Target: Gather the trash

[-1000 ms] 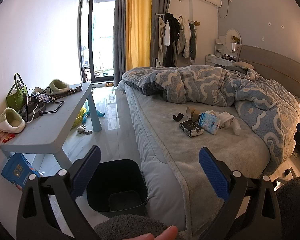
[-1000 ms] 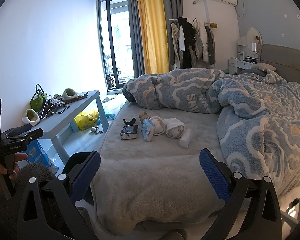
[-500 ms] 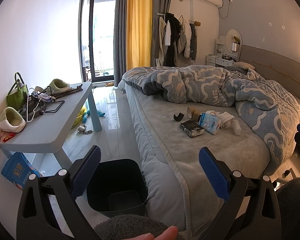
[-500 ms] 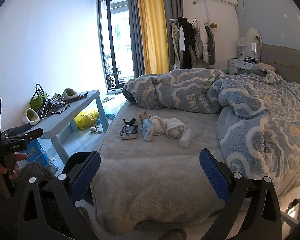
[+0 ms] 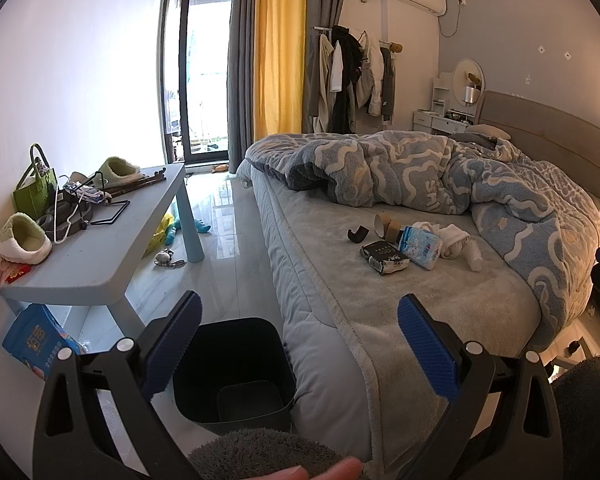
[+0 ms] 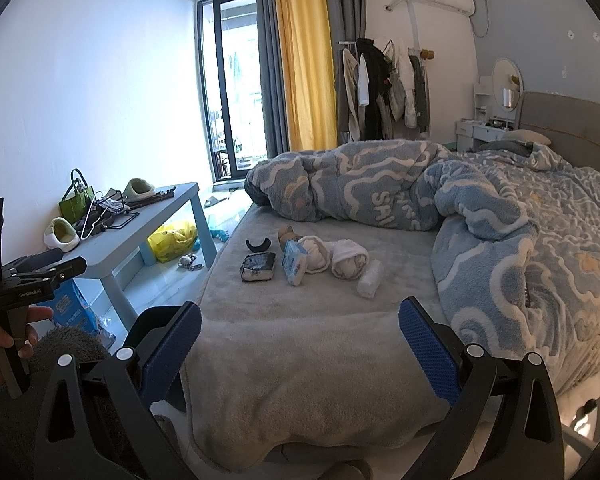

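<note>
In the left view the left gripper (image 5: 300, 344) hangs with jaws wide apart and empty above the bin (image 5: 236, 368) on the floor at the bed's (image 5: 380, 320) near corner, so collecting has likely not begun. In the right view the right gripper (image 6: 300, 344), jaws likewise spread and empty, faces the trash (image 6: 304, 262) mid-bed beside the duvet (image 6: 480, 216); next it must reach forward across open bedding, nothing blocking.

White letters "SHI" ran sideways on the blue-and-white patterned comforter (image 6: 384, 208), at about one o'clock from the trash on the bed. Small white print on the left gripper's black handle (image 6: 24, 292) was too blurred to read with confidence.
</note>
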A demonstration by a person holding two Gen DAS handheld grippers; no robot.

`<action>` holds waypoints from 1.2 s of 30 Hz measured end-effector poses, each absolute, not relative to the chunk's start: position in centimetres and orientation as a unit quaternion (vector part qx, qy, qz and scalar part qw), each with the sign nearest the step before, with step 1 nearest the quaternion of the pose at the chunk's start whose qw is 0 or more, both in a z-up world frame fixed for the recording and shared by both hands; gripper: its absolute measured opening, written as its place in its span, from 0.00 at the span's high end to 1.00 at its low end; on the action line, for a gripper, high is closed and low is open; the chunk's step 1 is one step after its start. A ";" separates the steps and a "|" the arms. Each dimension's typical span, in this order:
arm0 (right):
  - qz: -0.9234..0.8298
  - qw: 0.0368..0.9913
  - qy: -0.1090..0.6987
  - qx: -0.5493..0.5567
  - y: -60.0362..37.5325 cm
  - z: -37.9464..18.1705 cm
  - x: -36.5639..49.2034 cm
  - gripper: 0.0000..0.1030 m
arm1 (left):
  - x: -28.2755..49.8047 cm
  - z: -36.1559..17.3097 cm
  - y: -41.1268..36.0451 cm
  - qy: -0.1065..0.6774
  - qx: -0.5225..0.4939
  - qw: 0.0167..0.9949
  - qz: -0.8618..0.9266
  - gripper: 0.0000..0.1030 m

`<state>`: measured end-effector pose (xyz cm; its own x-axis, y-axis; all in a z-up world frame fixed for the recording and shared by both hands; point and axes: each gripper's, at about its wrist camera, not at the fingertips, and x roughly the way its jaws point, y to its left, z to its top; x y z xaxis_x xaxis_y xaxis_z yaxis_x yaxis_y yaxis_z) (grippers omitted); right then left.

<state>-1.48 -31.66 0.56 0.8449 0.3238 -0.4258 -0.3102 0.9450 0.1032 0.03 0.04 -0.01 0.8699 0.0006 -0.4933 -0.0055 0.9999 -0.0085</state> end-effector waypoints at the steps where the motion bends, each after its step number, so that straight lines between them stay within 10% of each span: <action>1: 0.163 0.960 0.228 0.016 -31.8 0.2 -1.6 0.03 | 0.0 0.0 0.1 0.256 -0.006 0.967 0.001 0.03; 36: 0.098 0.974 0.206 0.017 -29.8 0.5 10.8 0.03 | 9.6 0.2 -2.7 0.271 -0.001 0.960 -0.077 0.03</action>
